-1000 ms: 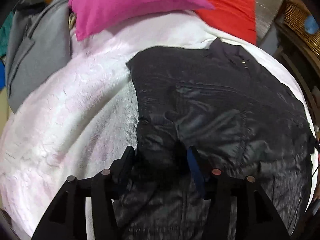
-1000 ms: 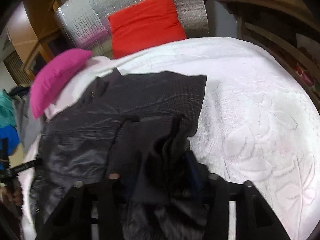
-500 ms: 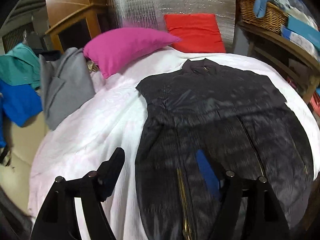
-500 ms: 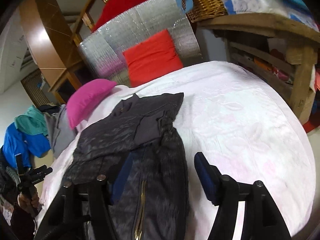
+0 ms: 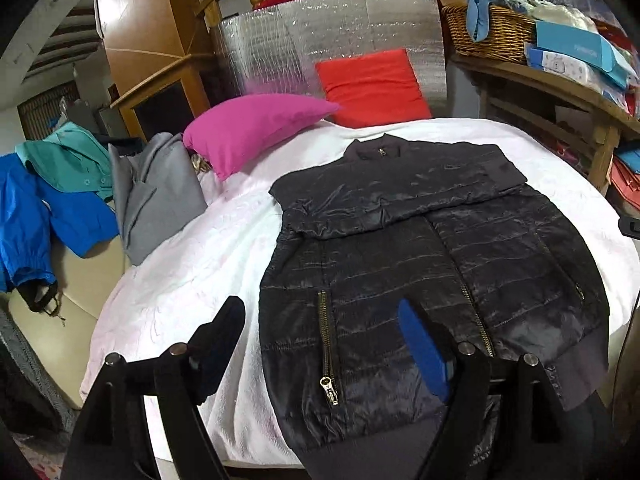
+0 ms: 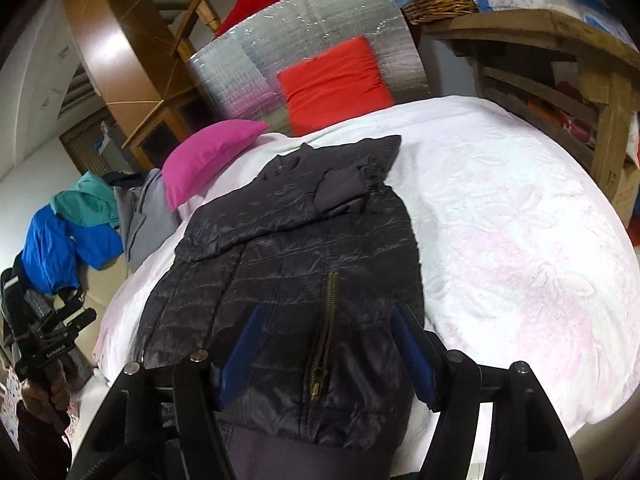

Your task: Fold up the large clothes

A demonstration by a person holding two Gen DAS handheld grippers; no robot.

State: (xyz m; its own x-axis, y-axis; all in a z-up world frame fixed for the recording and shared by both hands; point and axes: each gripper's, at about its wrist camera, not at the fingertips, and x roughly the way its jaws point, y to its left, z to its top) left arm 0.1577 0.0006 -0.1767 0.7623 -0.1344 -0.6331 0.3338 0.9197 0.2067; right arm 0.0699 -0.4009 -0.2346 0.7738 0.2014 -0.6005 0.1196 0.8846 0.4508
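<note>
A black quilted jacket point(image 5: 400, 240) lies front up on the white bedspread point(image 5: 192, 264), collar at the far end and both sleeves folded across the chest. My left gripper point(image 5: 320, 308) hovers over its near left hem beside a pocket zip; its jaws are opening and the pads touch nothing. In the right wrist view the same jacket point(image 6: 300, 248) runs away from me. There my right gripper point(image 6: 328, 312) stands open above the near right hem, its blue pads on either side of a brass zip point(image 6: 324, 336) without pressing on it.
A pink pillow point(image 5: 256, 128) and a red cushion point(image 5: 372, 80) lie at the bed's head against a silver foil panel point(image 5: 328, 36). Grey point(image 5: 156, 192), teal and blue point(image 5: 40, 216) garments are piled left. A wooden shelf with a wicker basket point(image 5: 488, 36) stands right.
Both grippers let go of the dark fabric they were shut on, opened wider, and drew back and up toward the near hem. The sleeves now lie across the jacket's chest.
</note>
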